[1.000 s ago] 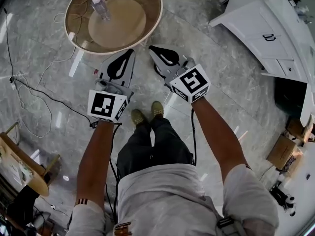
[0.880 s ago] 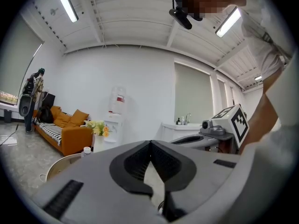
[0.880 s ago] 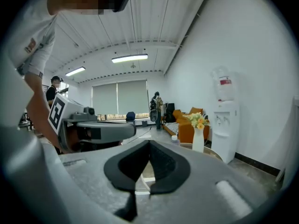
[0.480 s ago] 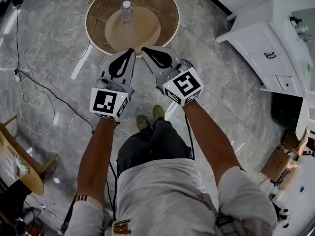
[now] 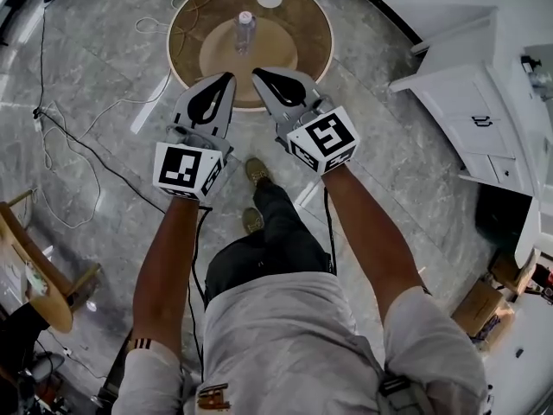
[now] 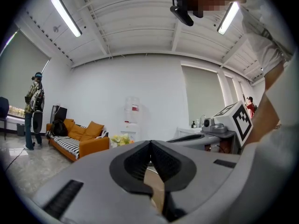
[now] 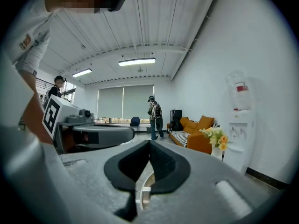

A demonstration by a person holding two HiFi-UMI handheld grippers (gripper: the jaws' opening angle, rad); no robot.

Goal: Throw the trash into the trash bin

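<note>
Both grippers have come nearer the round table (image 5: 321, 37) than a second ago, the person mid-stride. Left gripper (image 5: 229, 78) and right gripper (image 5: 257, 75): ribbed black pads pressed together, nothing between. Clear plastic bottle (image 5: 244, 31) stands upright on the tan centre disc, just ahead. Judged step: approach. Next move needs one pair of jaws parted around the bottle. No bin in sight
</note>
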